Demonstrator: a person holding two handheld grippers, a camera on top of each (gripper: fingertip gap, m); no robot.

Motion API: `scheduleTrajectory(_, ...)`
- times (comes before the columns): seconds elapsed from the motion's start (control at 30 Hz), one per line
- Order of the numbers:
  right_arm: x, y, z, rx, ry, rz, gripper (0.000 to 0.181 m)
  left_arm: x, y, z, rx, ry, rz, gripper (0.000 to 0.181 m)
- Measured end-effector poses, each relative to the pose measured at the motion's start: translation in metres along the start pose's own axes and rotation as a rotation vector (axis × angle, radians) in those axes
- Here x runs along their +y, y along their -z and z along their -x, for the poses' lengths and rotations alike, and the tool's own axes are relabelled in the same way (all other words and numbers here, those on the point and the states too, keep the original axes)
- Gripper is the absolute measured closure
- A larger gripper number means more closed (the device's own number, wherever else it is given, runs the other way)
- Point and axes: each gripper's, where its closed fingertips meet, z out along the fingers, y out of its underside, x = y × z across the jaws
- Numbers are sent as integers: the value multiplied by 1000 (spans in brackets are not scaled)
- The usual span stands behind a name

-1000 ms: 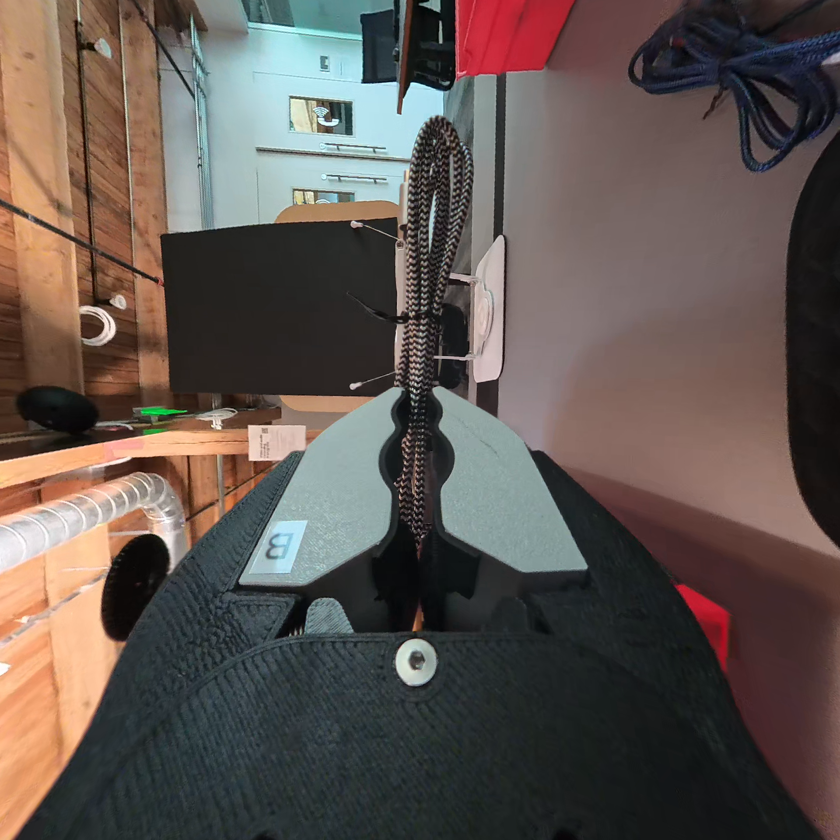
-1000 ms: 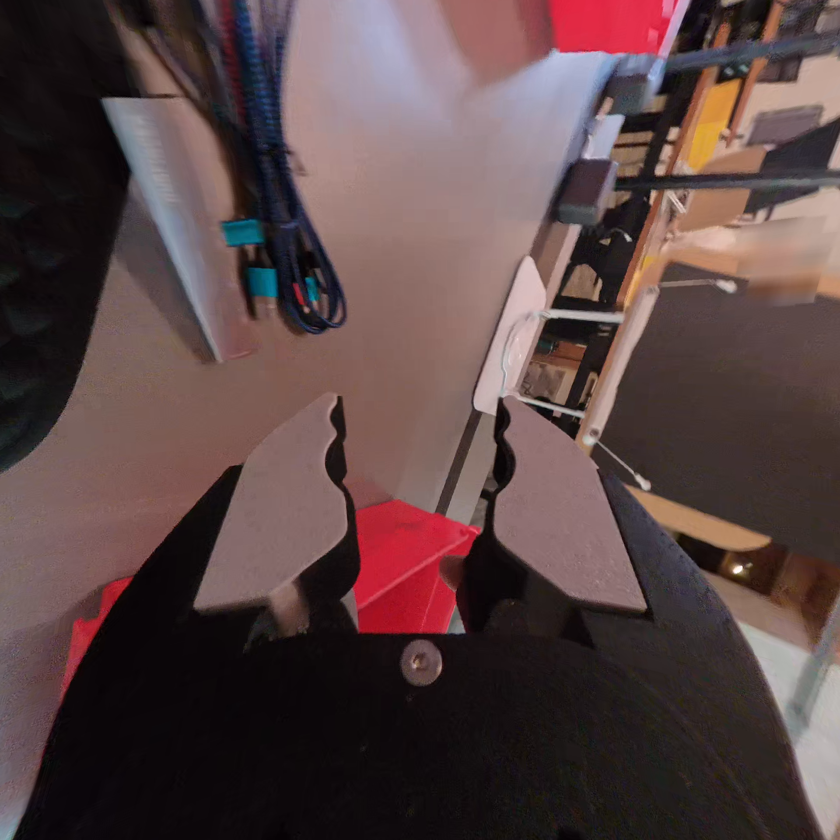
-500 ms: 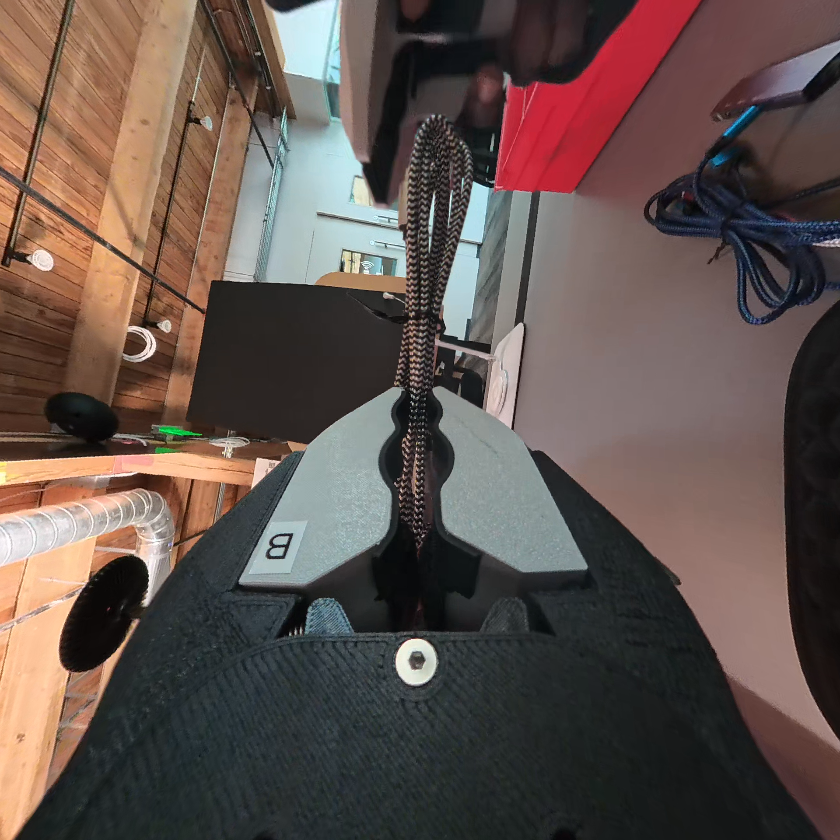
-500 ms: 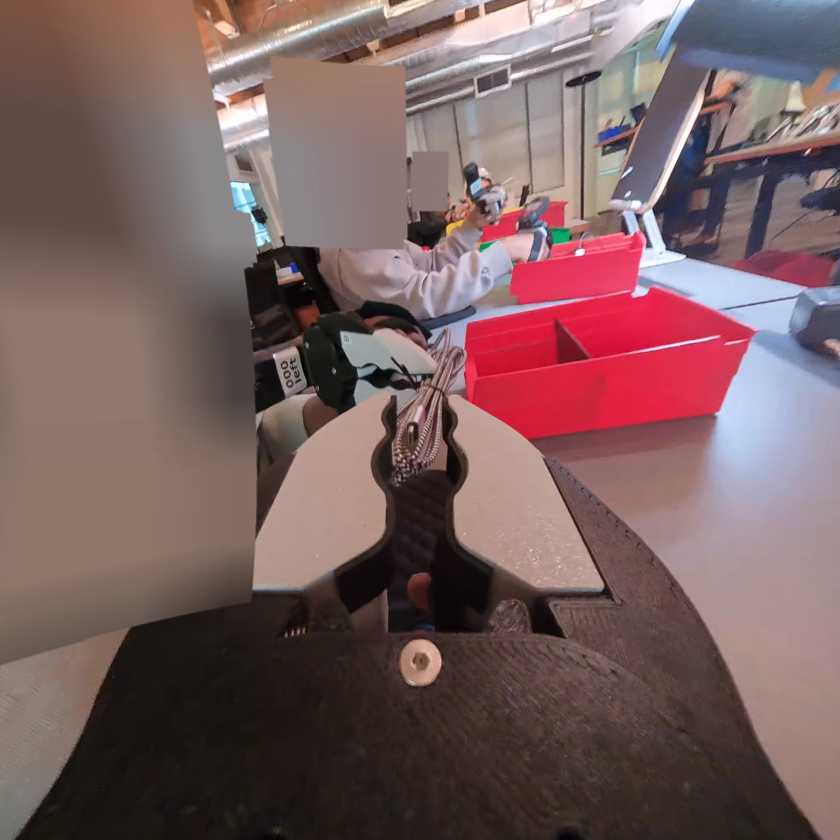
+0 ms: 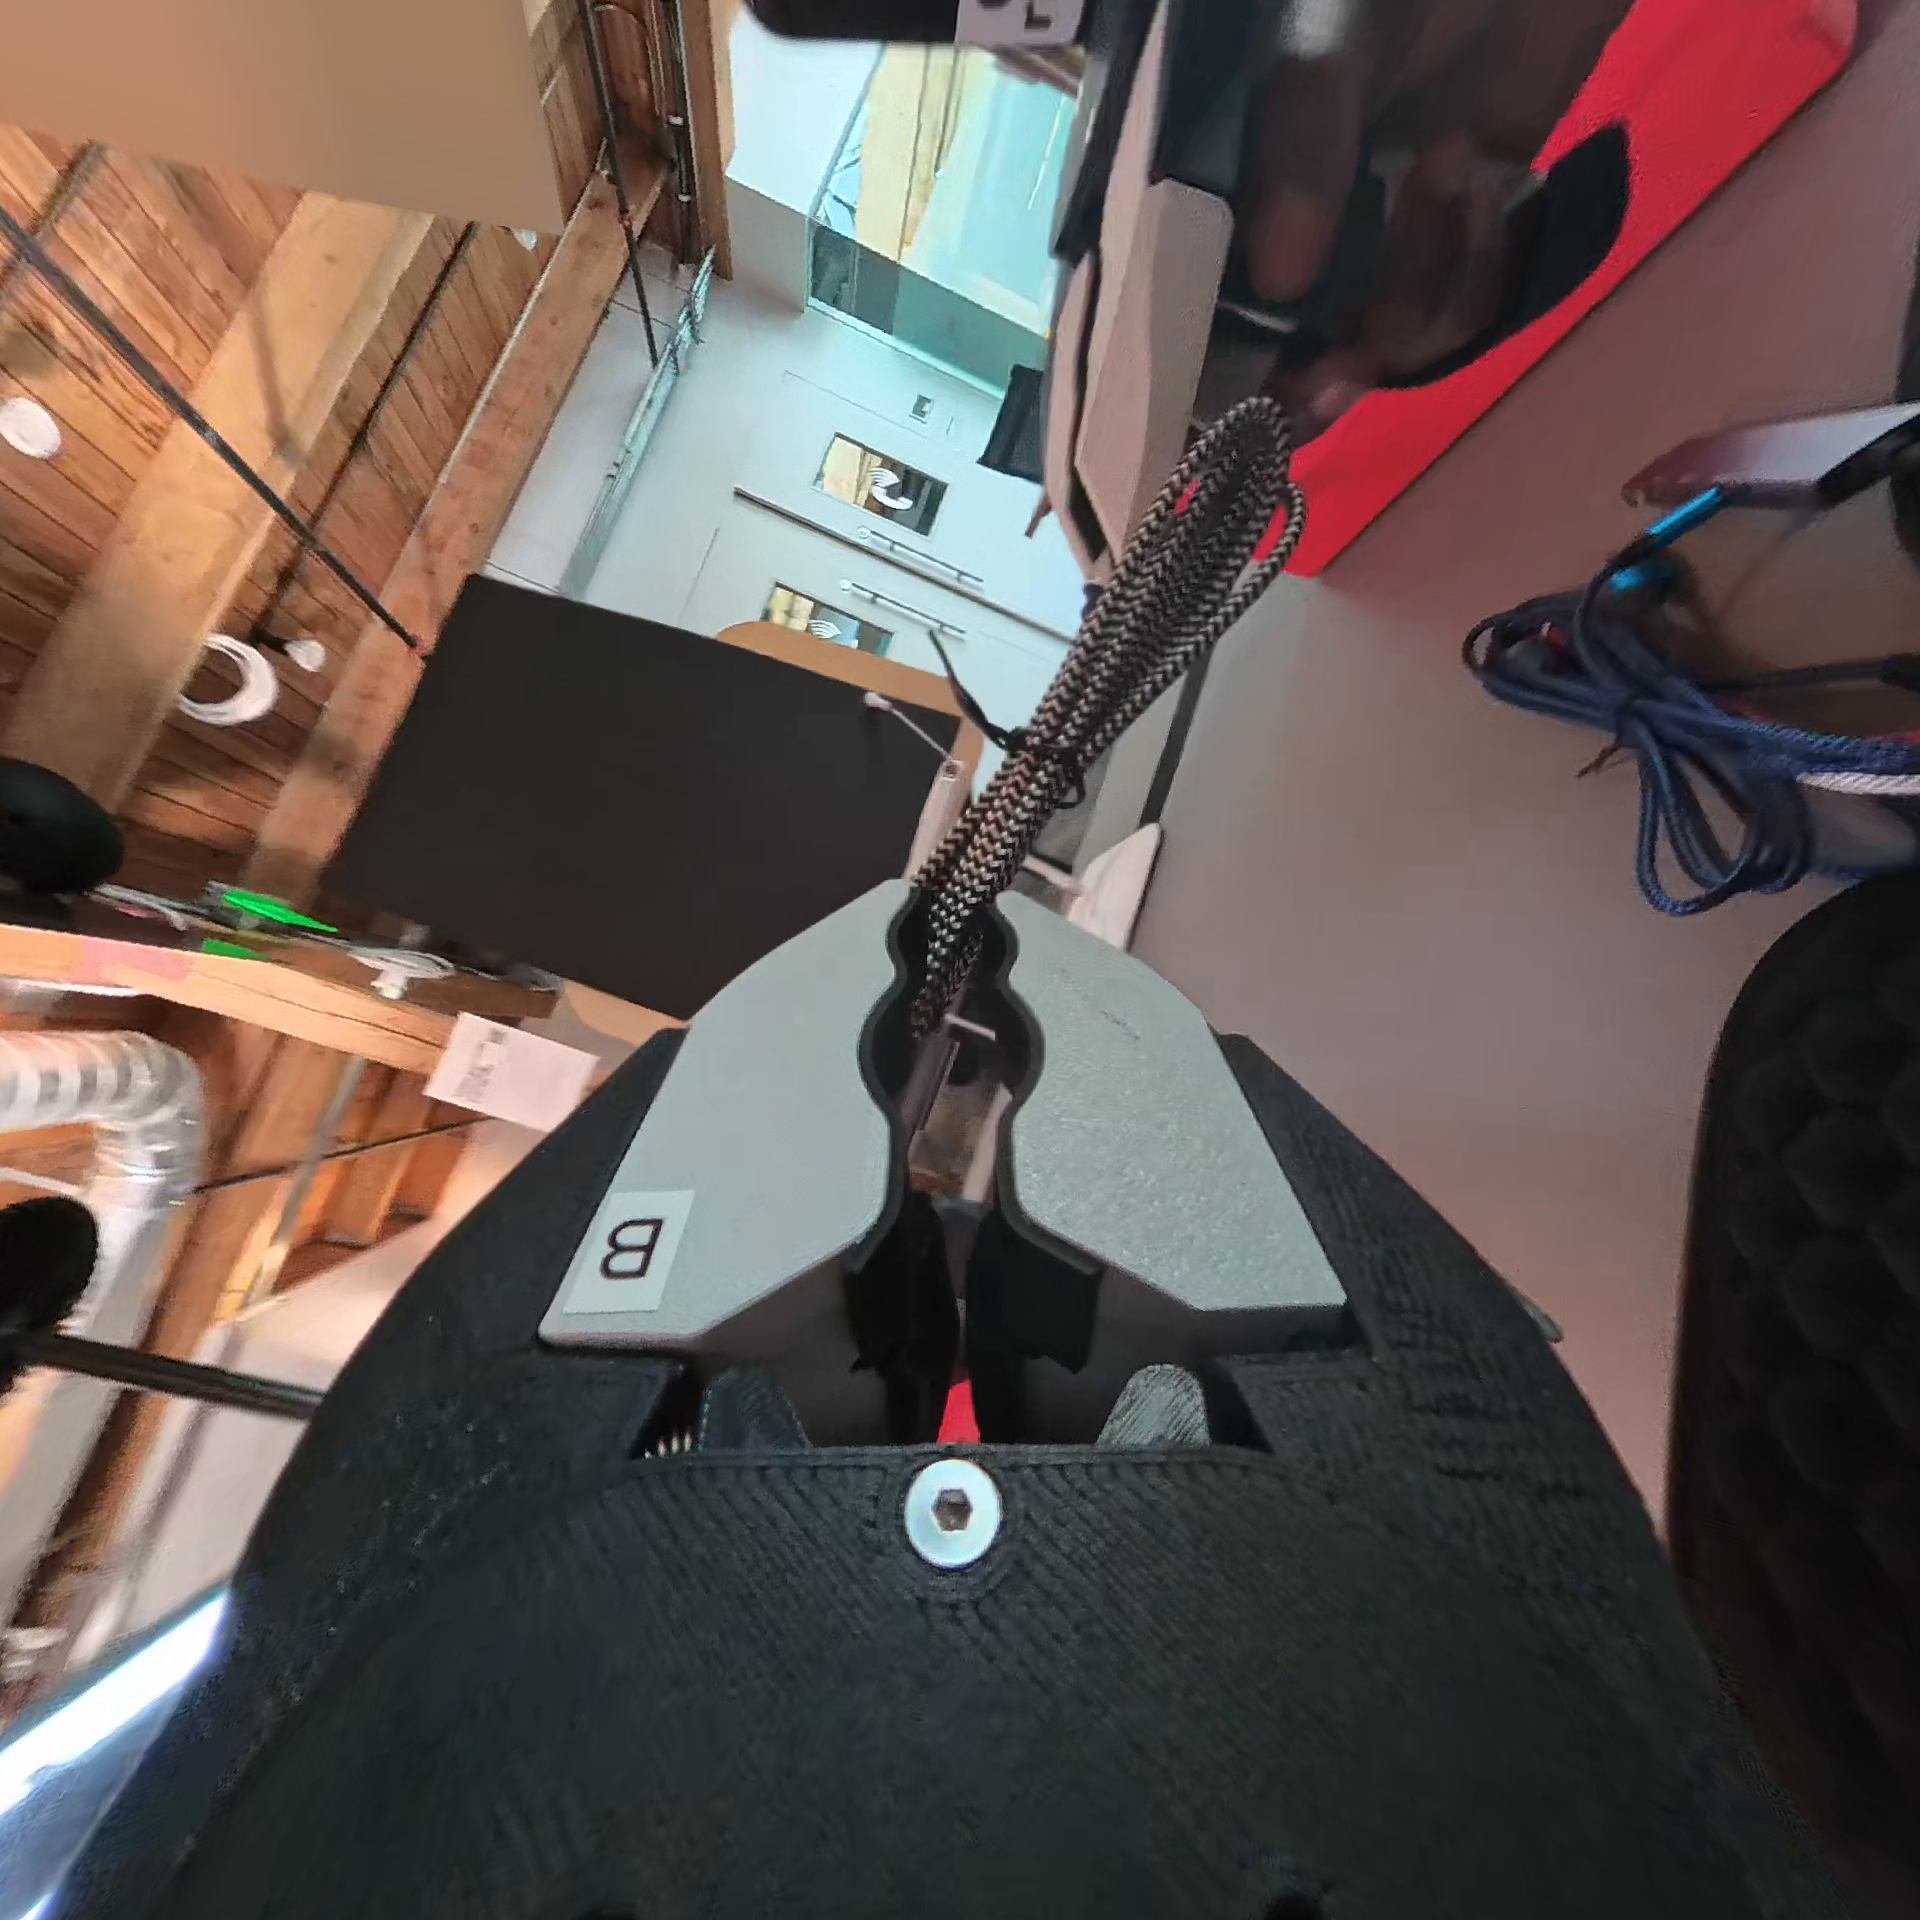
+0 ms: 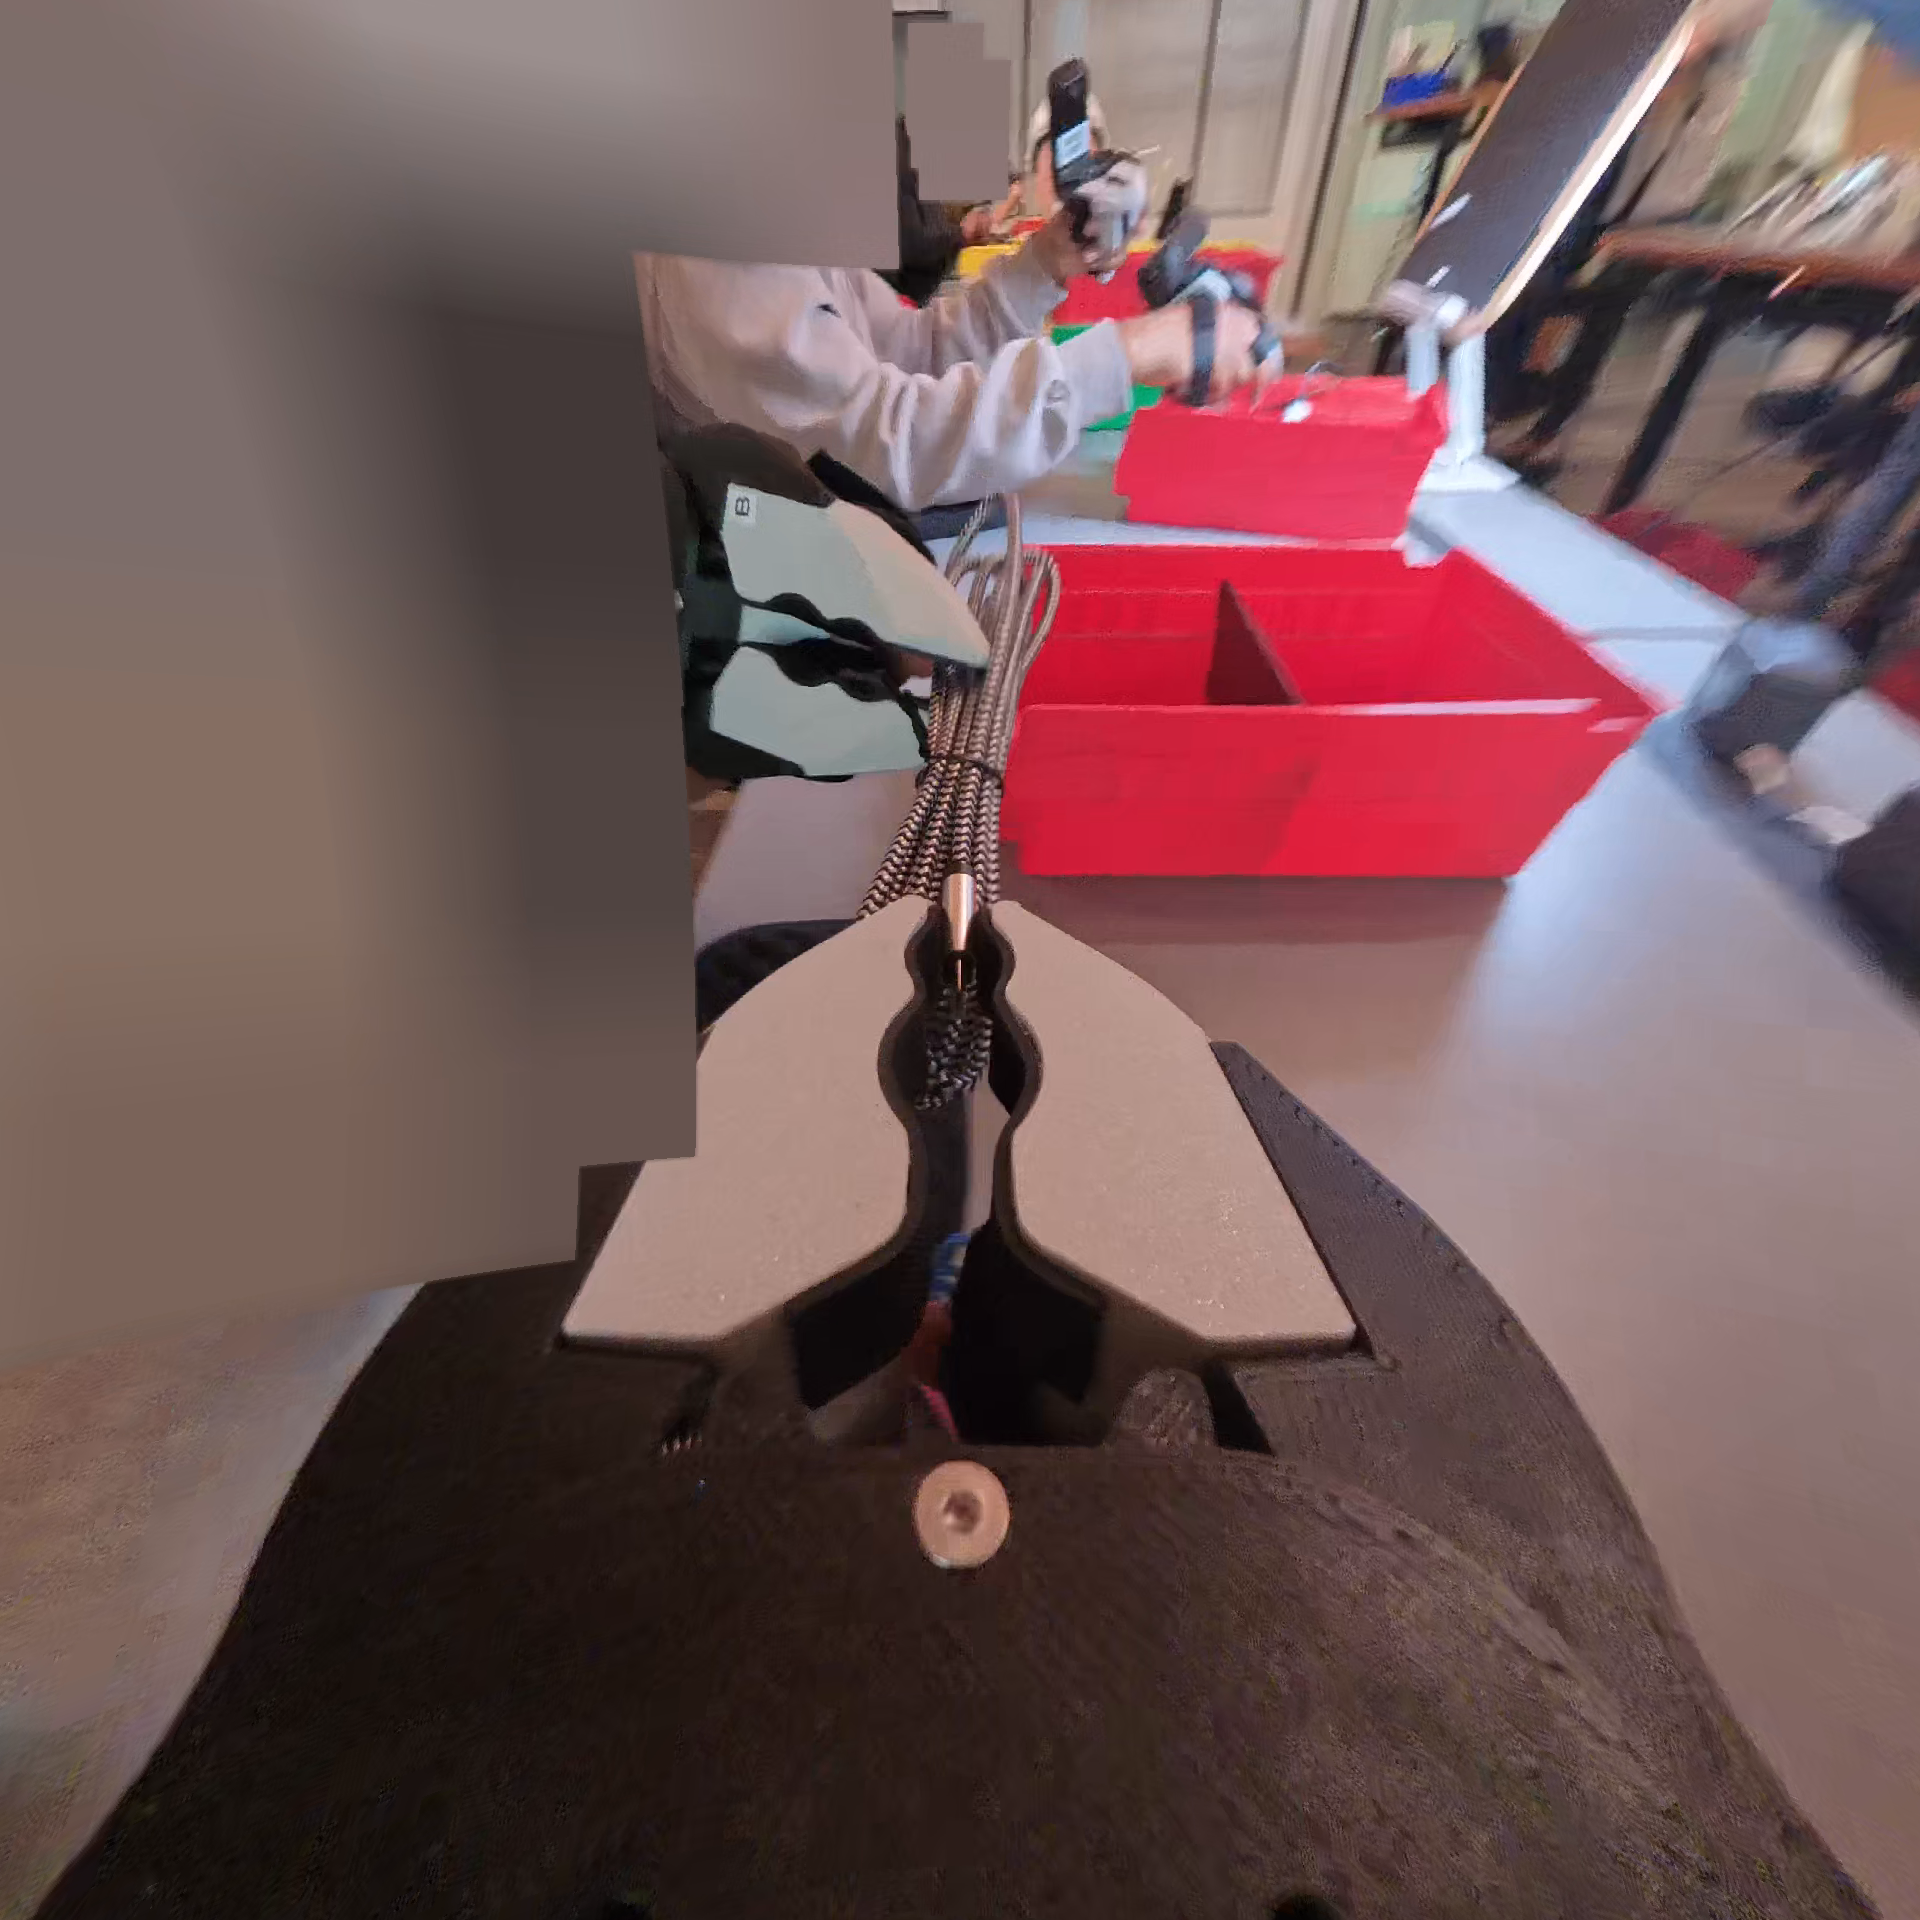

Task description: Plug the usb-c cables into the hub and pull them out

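A coiled black-and-white braided cable runs between my two grippers. My left gripper is shut on one end, its jaws only slightly apart around it. My right gripper is shut on the other end, beside the cable's silver plug. Each gripper shows in the other's view: the right, the left. The silver hub lies on the table at the right of the left wrist view. A blue cable bundle lies against it, and a teal-ended plug sits at its edge.
A divided red bin stands on the grey table beyond the cable, with a second red bin behind it. A person in a light sleeve works with grippers at the back. A black textured object lies at right. About 7 centimetres separates my left fingertips from my right.
My right gripper swung away from the table, came to the cable and shut on its free end. The bundle now tilts right, and my left jaws have eased slightly.
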Motion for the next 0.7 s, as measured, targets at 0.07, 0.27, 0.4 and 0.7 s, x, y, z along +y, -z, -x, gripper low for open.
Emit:
scheduleTrajectory(0.07,-6,2,-5,83,132,-3,176,5,-2,-4,60,117,2,172)
scheduleTrajectory(0.27,-20,11,-22,301,414,-5,176,-8,14,39,-35,740,-262,134)
scheduleTrajectory(0.4,-15,-3,-13,272,514,94,176,-30,-11,9,160,653,-171,134)
scheduleTrajectory(0.7,-9,-11,8,213,699,240,176,-1,-24,-36,428,476,98,168)
